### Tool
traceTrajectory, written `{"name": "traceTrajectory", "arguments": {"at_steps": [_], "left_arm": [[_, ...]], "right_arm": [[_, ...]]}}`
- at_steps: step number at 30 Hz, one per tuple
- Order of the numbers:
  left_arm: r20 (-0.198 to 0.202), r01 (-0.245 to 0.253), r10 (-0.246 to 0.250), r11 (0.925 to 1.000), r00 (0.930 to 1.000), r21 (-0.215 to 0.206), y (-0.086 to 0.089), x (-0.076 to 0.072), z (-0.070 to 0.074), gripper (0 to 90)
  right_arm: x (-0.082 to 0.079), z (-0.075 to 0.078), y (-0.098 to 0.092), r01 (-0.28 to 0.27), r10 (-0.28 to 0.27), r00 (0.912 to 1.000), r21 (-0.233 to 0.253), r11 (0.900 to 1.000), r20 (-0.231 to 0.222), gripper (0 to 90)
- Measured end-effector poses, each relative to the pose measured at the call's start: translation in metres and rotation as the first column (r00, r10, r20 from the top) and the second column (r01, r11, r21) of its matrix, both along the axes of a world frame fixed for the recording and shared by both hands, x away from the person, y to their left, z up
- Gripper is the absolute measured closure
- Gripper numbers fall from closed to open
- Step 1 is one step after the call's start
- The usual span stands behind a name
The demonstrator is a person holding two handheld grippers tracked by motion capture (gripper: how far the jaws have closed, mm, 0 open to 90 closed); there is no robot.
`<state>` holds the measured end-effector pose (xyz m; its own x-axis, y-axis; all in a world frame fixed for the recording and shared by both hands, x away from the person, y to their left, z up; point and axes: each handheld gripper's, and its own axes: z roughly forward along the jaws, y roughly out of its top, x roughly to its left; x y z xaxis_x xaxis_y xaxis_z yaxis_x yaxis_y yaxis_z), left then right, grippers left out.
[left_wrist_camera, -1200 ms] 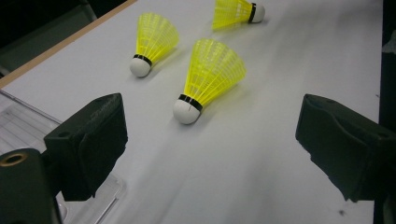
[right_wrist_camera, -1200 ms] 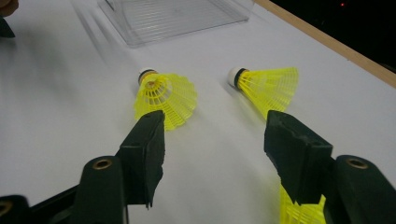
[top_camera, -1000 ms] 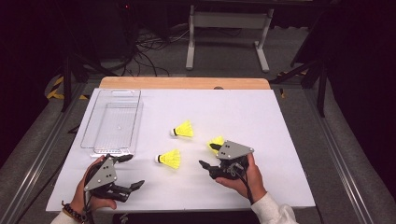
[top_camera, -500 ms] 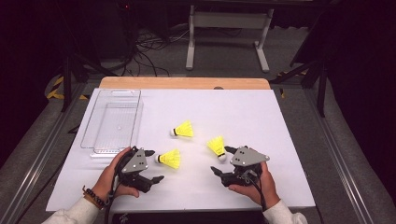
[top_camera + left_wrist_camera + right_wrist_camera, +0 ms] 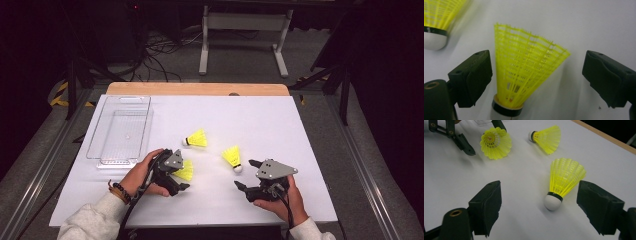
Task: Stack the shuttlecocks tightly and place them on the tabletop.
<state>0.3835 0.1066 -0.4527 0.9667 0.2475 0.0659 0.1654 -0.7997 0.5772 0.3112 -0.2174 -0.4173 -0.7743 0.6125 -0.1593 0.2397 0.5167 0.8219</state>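
Lying nearest, on the white table [image 5: 280, 130]: three yellow shuttlecocks, each a light thing with a springy mesh skirt and a hard, rounded white cork.

Sitting at the near left, the left gripper [image 5: 181, 176], jaws standing wide open on either side of the near-left shuttlecock [image 5: 524, 75], touching nothing; in the left gripper view, skirt fanning away between the two black pads, cork nearest the camera, gaps showing on both sides. Judging by the mesh, likely crushing or springing out under a hard squeeze, so probably better taking hold low, at the dark band and cork, or pinching the skirt only gently.

Resting at the near right, the right gripper [image 5: 247, 175], jaws likewise spread wide and holding nothing. Lying just beyond it, the near-right shuttlecock [image 5: 564, 182], cork pointing near, skirt pointing far, between the line of the pads but not yet touched. Being so light, probably rolling on its round cork at any nudge from one pad alone.

Lying farther out, near the middle of the table, the third shuttlecock [image 5: 196, 139], on its side, cork to the left, apart from both grippers.

Standing at the far left, a clear plastic bin [image 5: 100, 145], looking empty.
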Motion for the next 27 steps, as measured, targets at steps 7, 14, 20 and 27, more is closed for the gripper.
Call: {"name": "traceTrajectory", "arguments": {"at_steps": [7,14,20,27], "left_arm": [[0.007,0.059,-0.059,0.998,0.9982,0.021,-0.0055,0.0008,-0.001,22.0],[0.019,0.088,-0.088,0.996,0.9959,0.019,-0.0026,-0.0008,0.0023,32.5],[0.04,0.103,-0.104,0.9945,0.9938,0.02,-0.0011,-0.0016,0.0045,37.9],[0.046,0.094,-0.095,0.9955,0.9945,0.016,-0.0059,-0.0038,0.0044,38.2]], "right_arm": [[0.0004,0.0001,-0.005,0.004,-0.004,1.0,-0.003,1.0,-0.006,21.0],[0.0005,0.0006,-0.005,0.001,-0.001,1.0,-0.005,1.0,-0.006,21.1],[0.0007,0.001,-0.0053,0.0,0.0,1.0,-0.005,1.0,-0.004,21.1],[0.0009,0.0013,-0.0057,-0.001,0.001,1.0,-0.004,1.0,-0.005,21.2]]}}
